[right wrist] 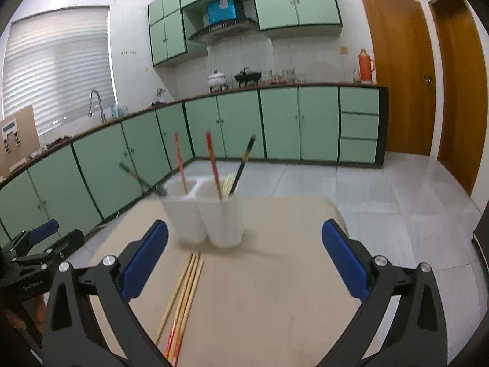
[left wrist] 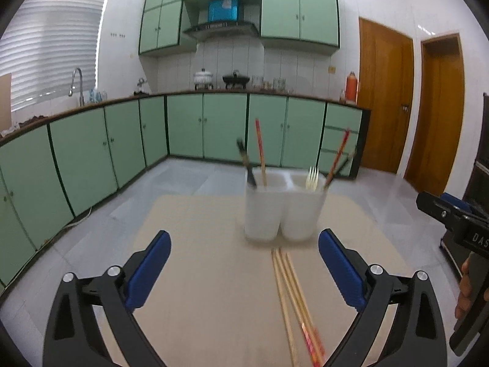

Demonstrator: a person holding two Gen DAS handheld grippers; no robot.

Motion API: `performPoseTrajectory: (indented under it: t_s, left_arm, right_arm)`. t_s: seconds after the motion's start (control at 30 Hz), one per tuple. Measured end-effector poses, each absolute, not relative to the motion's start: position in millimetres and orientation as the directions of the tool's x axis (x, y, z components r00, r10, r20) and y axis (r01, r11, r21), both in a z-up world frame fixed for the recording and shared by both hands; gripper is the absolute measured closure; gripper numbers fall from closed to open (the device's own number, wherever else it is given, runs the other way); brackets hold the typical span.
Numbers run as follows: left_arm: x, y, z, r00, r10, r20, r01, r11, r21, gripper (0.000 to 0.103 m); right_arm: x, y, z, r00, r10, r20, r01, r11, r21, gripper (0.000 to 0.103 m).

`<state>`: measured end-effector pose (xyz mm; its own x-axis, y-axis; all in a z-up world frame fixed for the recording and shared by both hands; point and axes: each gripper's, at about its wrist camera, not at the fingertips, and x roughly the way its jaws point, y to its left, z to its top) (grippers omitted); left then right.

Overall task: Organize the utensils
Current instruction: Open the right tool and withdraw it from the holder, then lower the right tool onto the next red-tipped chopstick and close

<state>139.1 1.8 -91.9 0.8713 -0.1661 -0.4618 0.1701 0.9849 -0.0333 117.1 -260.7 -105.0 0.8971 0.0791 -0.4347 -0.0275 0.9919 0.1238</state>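
Observation:
A white two-compartment utensil holder [left wrist: 282, 211] [right wrist: 211, 217] stands on a beige table [left wrist: 198, 275] [right wrist: 275, 290]. It holds red-ended chopsticks [left wrist: 260, 150] [right wrist: 213, 165], dark chopsticks [left wrist: 245, 162] [right wrist: 243, 163] and a pale fork [left wrist: 312, 177] [right wrist: 228, 182]. Several loose bamboo chopsticks [left wrist: 293, 299] [right wrist: 183, 299] lie on the table in front of the holder. My left gripper [left wrist: 244, 244] is open and empty, above the table before the holder. My right gripper [right wrist: 244, 235] is open and empty, right of the loose chopsticks.
Green kitchen cabinets [left wrist: 183, 128] line the far wall and the left side, with a sink tap [left wrist: 76, 79]. Wooden doors [left wrist: 385, 91] stand at the right. The right gripper's body [left wrist: 458, 223] shows at the right edge of the left wrist view.

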Motion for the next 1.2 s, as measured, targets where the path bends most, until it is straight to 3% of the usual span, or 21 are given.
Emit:
performPoseTrajectory:
  t_s: [0.43,0.8,0.97,1.2]
  left_arm:
    - [101,14,-165,0.823,-0.121,-0.556,0.157,0.987,0.017,0.008]
    - [80,21,-192,0.784,-0.11,-0.611,0.153,0.988,0.019,0.008]
    - [72,26,-197,0.778,-0.097,-0.62,0.143,0.989,0.026,0.008]
    - [67,29,-200,0.775,-0.088,-0.626,0.135,0.99,0.029,0.008]
  right_arm:
    - [81,-228,-179,0.838,0.105,-0.535,-0.046,0.991,0.124,0.005]
    - [52,-186,-212,0.779,0.154,-0.608,-0.155,0.987,0.051,0.007]
    - [48,-169,-226,0.741,0.158,-0.652,-0.195,0.981,0.015,0.028]
    - [44,-161,-236,0.721,0.158,-0.675,-0.196,0.98,0.02,0.045]
